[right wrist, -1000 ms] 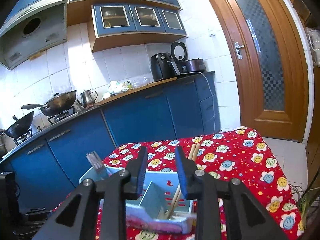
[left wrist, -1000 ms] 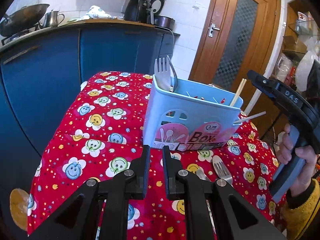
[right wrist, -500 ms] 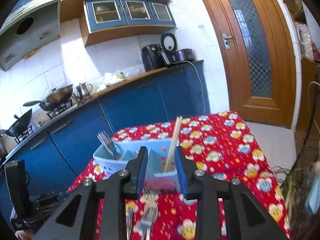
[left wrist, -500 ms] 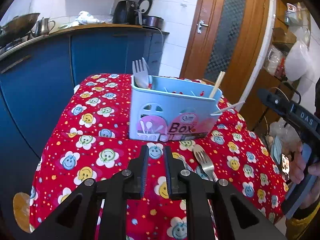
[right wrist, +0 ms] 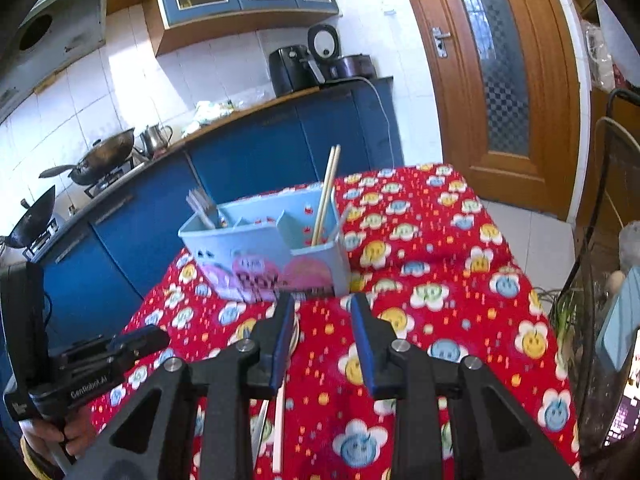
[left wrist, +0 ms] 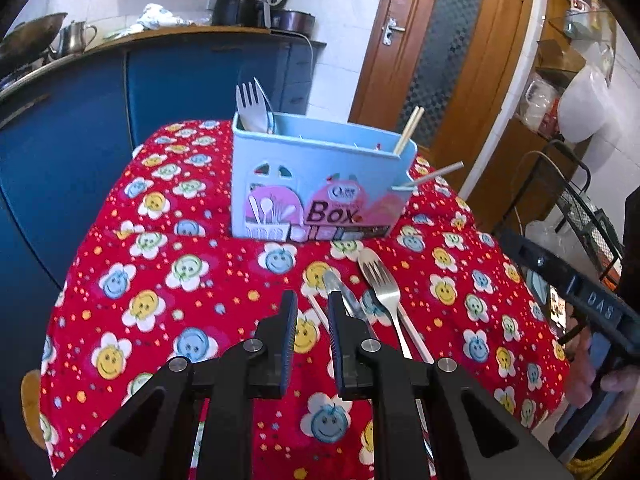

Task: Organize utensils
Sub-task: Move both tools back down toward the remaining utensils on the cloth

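Note:
A light blue utensil box (left wrist: 320, 184) stands on the red smiley tablecloth (left wrist: 168, 280); it also shows in the right wrist view (right wrist: 264, 248). It holds forks (left wrist: 250, 106) at its left end and chopsticks (left wrist: 408, 130) at its right end. A loose fork (left wrist: 382, 284), a second metal utensil (left wrist: 344, 294) and white chopsticks (left wrist: 416, 340) lie on the cloth in front of the box. My left gripper (left wrist: 312, 304) is open and empty just above them. My right gripper (right wrist: 322, 306) is open and empty, in front of the box.
Blue kitchen cabinets (left wrist: 100, 120) stand behind the table, with woks and a kettle on the counter. A wooden door (left wrist: 444, 52) is at the back right. A wire rack (right wrist: 600, 280) stands right of the table.
Both grippers have pulled back from the box and tilted down toward the table. The loose utensils on the cloth have come into fuller view. Both stay open.

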Demonstrator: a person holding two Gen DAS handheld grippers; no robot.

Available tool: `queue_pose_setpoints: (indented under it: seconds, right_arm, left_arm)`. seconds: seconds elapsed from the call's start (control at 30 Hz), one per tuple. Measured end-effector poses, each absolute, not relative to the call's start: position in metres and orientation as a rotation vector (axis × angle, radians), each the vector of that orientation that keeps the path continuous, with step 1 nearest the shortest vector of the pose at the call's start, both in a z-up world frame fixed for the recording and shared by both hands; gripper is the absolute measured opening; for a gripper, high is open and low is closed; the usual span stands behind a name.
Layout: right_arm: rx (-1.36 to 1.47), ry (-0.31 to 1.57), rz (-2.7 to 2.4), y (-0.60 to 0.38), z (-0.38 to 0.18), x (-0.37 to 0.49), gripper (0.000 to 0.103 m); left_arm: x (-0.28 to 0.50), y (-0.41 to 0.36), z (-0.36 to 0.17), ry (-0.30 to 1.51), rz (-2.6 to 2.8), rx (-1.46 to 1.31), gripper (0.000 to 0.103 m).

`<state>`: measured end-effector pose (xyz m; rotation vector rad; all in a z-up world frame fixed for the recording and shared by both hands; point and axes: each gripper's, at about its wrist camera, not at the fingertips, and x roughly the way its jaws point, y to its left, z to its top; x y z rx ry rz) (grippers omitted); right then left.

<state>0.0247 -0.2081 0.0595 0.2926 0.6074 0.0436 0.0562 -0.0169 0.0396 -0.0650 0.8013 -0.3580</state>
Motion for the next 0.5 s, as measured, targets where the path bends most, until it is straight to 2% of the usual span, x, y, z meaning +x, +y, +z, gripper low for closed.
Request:
queue_pose_setpoints:
  seconds: [0.5]
  right_arm:
    - [0.335, 0.716, 0.056, -0.211, 0.023, 0.005, 0.040]
  left_arm:
    - [0.053, -0.031, 0.018, 0.935, -0.387, -0.085, 0.015]
